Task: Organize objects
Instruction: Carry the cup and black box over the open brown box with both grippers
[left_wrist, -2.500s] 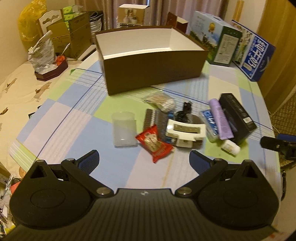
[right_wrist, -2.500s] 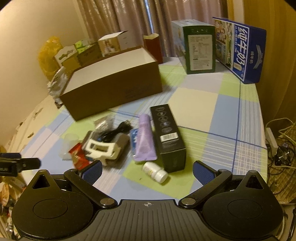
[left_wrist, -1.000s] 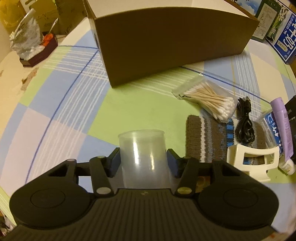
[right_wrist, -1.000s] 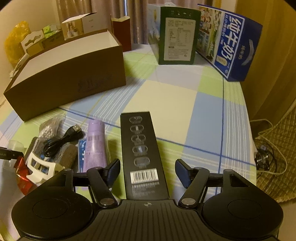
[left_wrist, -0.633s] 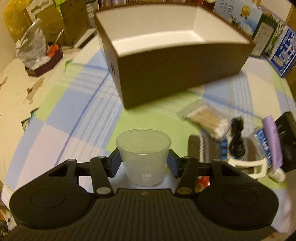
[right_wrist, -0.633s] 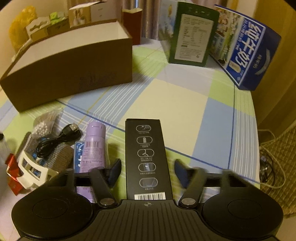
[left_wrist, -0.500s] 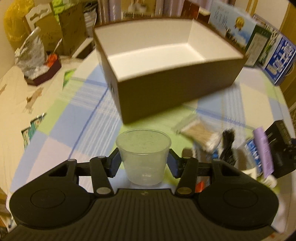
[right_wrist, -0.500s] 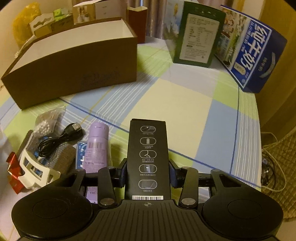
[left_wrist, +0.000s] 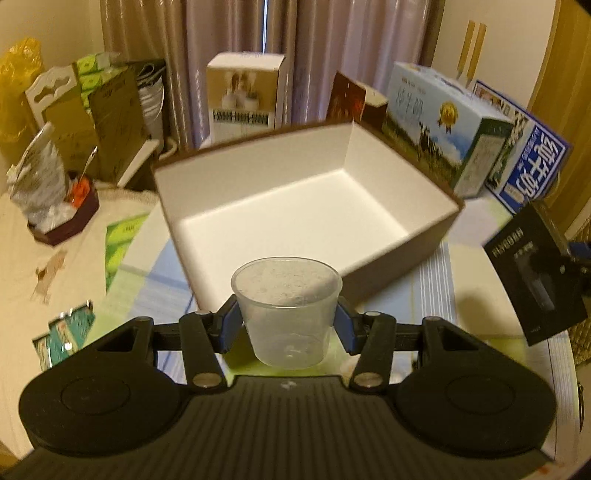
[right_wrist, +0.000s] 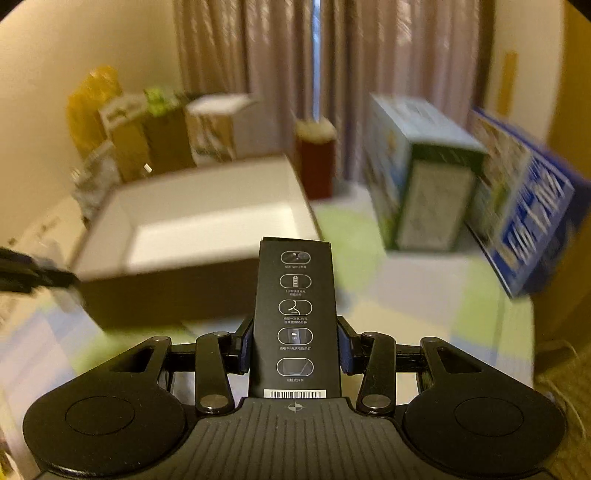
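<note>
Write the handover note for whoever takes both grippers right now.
Left gripper: shut on the clear plastic cup, held upright in the air just short of the near wall of the brown cardboard box with the white inside.
Right gripper: shut on the long black product box, also lifted, pointing toward the brown box from its right side.
Done: both items picked up. The brown box looks empty in the part that shows.
Left: carry the cup and the black box over the rim and release them inside. The other table items are out of view now, so check the table for them.
</note>
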